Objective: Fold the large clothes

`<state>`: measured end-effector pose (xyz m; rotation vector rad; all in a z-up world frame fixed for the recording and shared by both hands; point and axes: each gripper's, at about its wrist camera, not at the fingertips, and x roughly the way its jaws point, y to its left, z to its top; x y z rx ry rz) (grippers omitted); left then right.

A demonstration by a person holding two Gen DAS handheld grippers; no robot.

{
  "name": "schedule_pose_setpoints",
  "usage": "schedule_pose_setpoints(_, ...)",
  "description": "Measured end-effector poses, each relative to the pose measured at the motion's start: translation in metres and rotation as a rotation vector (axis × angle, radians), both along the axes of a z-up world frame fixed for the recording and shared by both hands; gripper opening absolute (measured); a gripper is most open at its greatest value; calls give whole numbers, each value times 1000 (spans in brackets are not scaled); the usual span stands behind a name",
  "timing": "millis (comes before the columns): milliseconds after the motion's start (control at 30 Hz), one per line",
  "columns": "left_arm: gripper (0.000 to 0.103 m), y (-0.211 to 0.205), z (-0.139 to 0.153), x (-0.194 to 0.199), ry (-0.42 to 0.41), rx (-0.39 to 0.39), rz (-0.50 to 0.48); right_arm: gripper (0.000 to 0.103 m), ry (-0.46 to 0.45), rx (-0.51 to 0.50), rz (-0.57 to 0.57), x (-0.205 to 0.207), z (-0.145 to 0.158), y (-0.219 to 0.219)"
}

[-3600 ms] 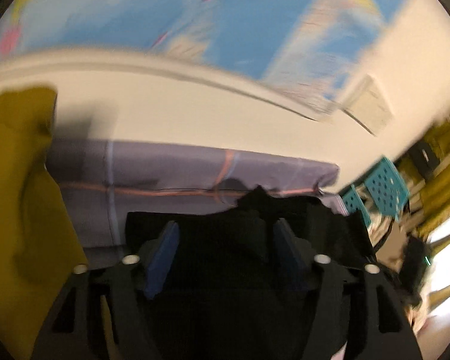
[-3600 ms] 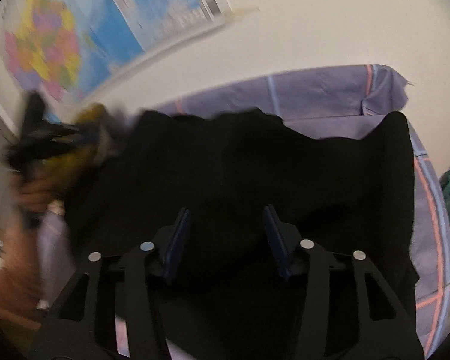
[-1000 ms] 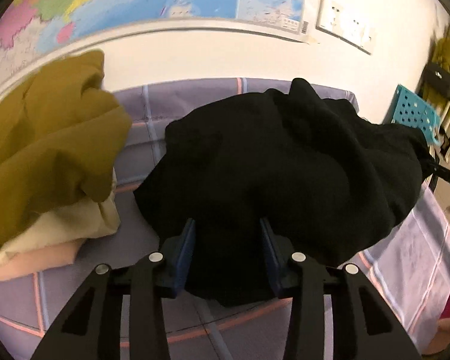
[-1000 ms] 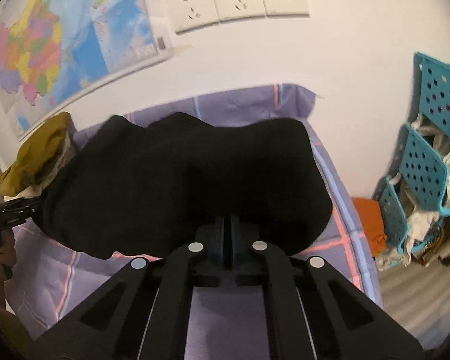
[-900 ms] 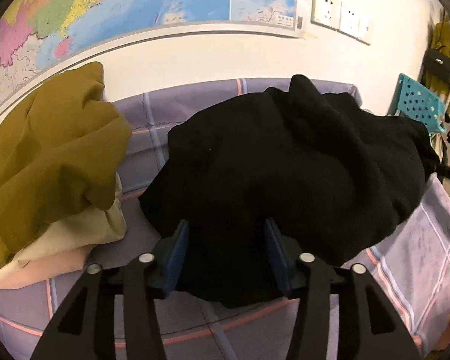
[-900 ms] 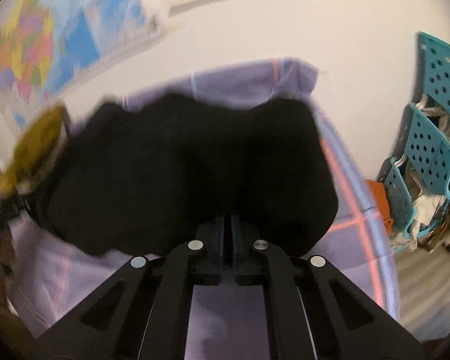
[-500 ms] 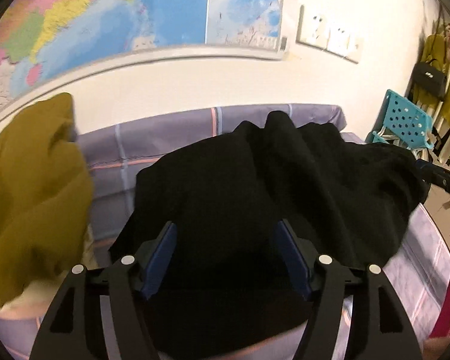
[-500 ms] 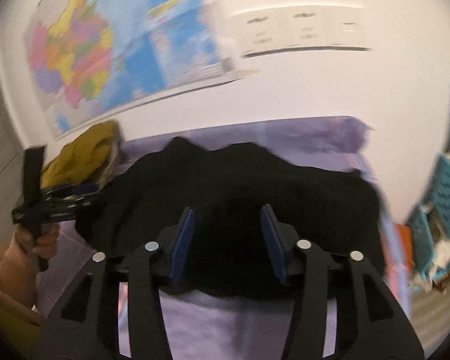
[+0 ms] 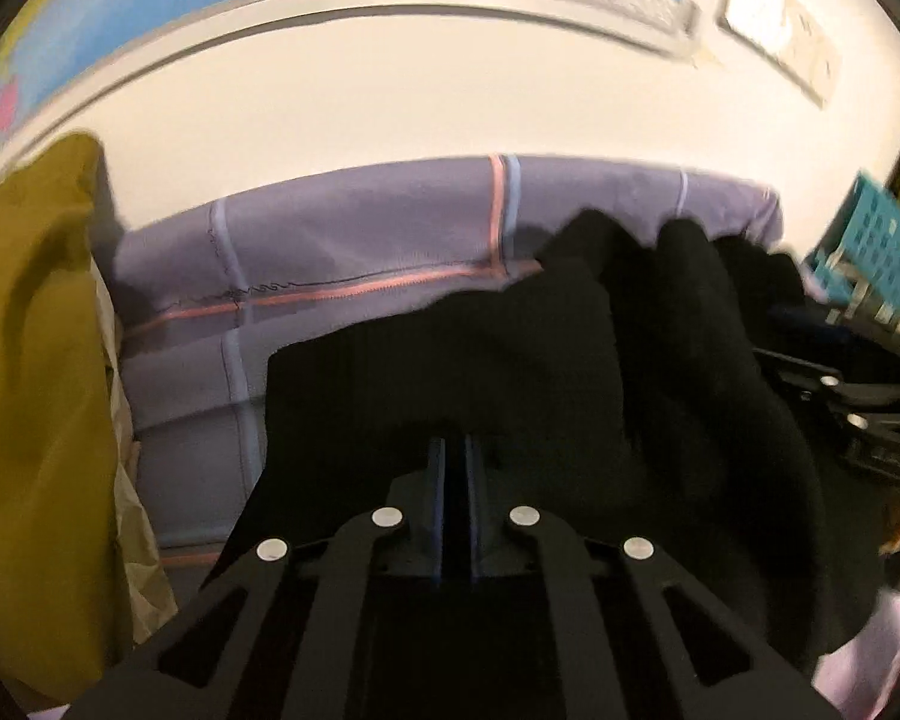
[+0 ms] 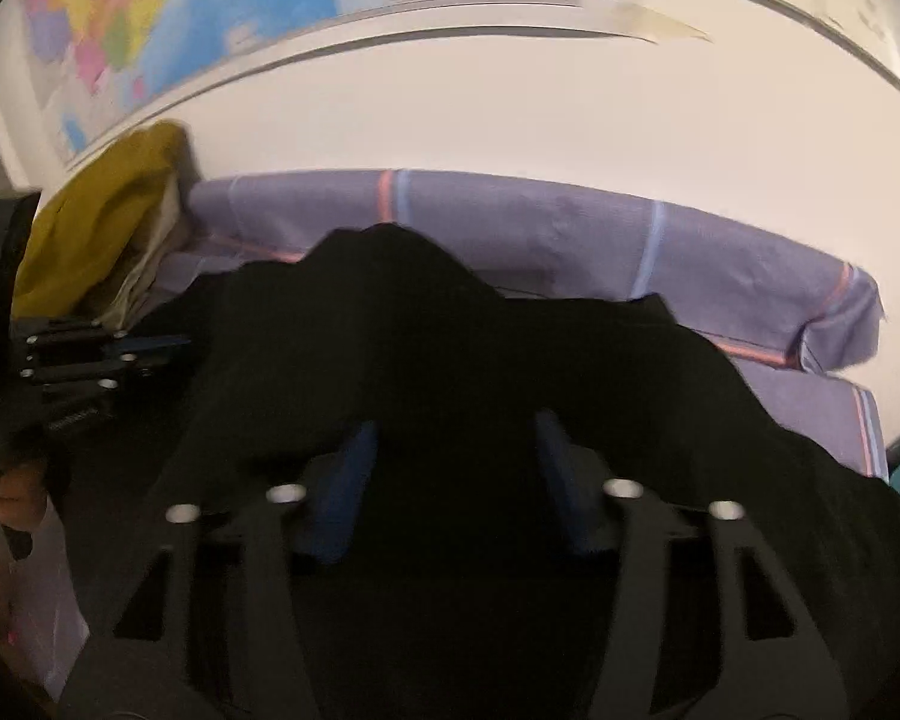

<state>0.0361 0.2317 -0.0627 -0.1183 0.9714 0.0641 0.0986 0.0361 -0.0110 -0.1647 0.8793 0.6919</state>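
On the purple checked sheet lies the black garment, bunched, just right of the mustard clothes pile. Left gripper has its jaws clamped together on the garment's near edge. Right gripper has jaws apart and closing, black cloth between them.

- A soft, matt black cloth garment is seen.
- A purple checked cloth sheet looks smooth.
- A glossy paper wall map is seen.
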Motion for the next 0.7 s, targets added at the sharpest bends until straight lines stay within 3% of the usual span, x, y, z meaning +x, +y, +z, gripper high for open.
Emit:
schedule_pose_setpoints(33,4,5,2,-1,-8,-4,6,24,-7,-4,-12,1,0,-5)
schedule_pose_setpoints(67,4,6,5,-3,-25,-7,6,17,-7,-3,-25,3,0,-9)
schedule_pose_setpoints(100,5,7,10,-6,-50,-27,-2,21,7,28,-42,4,3,-18)
schedule_pose_setpoints(167,36,5,16,-10,-71,-61,-39,48,10,71,-70,5,8,-31)
schedule_pose_setpoints(233,53,-7,23,-12,-108,-2,-81,61,-18,60,-88,3,11,-34)
schedule_pose_setpoints(300,55,-22,22,-5,-84,24,-136,64,-45,31,-91,2,11,-32)
schedule_pose_setpoints(333,57,-28,20,-2,-66,25,-161,70,-48,8,-95,4,8,-30)
schedule_pose_setpoints(367,57,-32,17,3,-51,41,-168,76,-45,-20,-94,6,4,-25)
schedule_pose_setpoints(433,55,-42,7,16,-7,115,-151,77,-37,-76,-74,10,-10,-11)
schedule_pose_setpoints(500,26,-45,-3,26,20,134,-137,64,-48,-89,-51,10,-15,-5)
schedule_pose_setpoints(567,5,-42,-4,30,20,108,-127,31,-45,-73,-46,9,-13,-5)
schedule_pose_setpoints(633,3,-35,6,26,-28,100,-89,9,-72,-46,-73,8,-1,-21)
schedule_pose_setpoints(700,3,-22,19,19,-85,42,-61,9,-64,70,-111,10,14,-44)
